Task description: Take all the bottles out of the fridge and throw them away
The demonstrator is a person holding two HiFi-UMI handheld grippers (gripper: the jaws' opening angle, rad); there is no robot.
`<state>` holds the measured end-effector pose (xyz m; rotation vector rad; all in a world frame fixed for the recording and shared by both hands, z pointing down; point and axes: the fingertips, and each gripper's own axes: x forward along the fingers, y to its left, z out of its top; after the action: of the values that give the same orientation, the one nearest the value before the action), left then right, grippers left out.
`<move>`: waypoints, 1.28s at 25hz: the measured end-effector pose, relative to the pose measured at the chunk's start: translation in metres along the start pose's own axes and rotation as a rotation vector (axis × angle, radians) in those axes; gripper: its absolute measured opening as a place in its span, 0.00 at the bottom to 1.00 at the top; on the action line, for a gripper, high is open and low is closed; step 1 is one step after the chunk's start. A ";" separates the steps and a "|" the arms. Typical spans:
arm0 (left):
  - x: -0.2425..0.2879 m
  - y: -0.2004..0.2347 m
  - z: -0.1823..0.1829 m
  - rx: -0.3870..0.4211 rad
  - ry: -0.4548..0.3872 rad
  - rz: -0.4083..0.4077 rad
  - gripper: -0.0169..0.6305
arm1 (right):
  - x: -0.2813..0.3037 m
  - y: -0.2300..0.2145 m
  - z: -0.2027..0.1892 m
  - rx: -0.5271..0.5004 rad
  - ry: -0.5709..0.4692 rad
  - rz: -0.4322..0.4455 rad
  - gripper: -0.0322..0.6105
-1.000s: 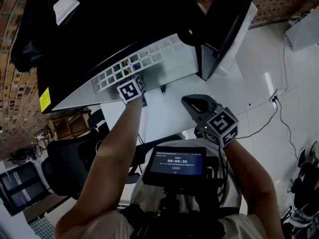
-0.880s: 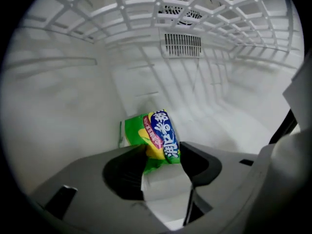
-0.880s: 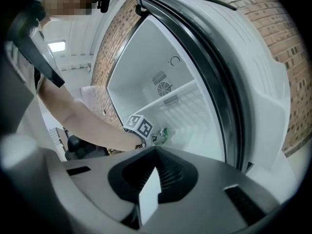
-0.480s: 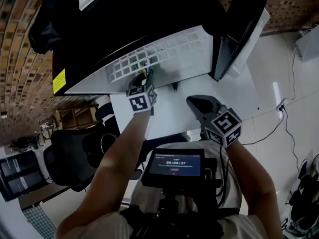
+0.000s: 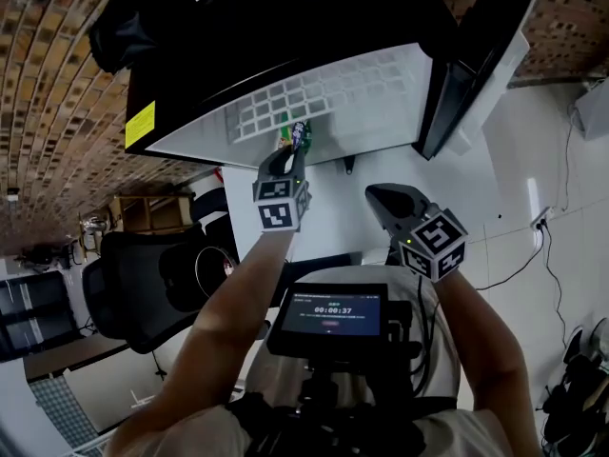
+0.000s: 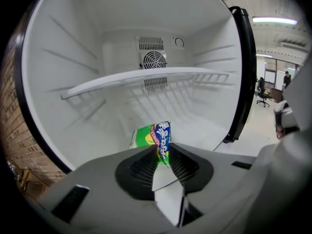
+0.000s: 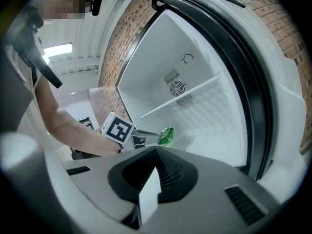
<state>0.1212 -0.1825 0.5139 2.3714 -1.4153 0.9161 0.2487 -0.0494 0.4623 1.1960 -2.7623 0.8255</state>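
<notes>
Your left claw (image 6: 162, 152) is clamped on the bottle (image 6: 152, 136); its jaws have just been closing onto it. The bottle has a green label with blue print. It's pinched at its near end, and the rest sticks out past the tips toward the open fridge (image 6: 68, 62). A white shelf (image 6: 146, 76) sits above and beyond that claw, with a fan grille (image 6: 153, 58) straight ahead on the back wall. Your right claw (image 7: 155, 151) is clenched with nothing between its jaws. It's to the right of the left claw, outside the fridge, facing the opening. The door (image 5: 481, 55) stands open beyond it, to its right.
</notes>
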 end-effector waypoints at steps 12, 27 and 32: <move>-0.076 0.001 -0.028 0.004 -0.095 -0.098 0.15 | 0.033 0.030 0.002 -0.062 0.040 0.078 0.06; -0.186 0.034 -0.079 -0.105 -0.176 -0.116 0.15 | 0.104 0.133 -0.030 -0.155 0.203 0.301 0.06; -0.210 0.061 -0.106 -0.150 -0.185 -0.046 0.15 | 0.126 0.164 -0.045 -0.179 0.257 0.367 0.06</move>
<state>-0.0440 -0.0125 0.4588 2.4151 -1.4323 0.5692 0.0391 -0.0203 0.4531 0.5198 -2.7980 0.6734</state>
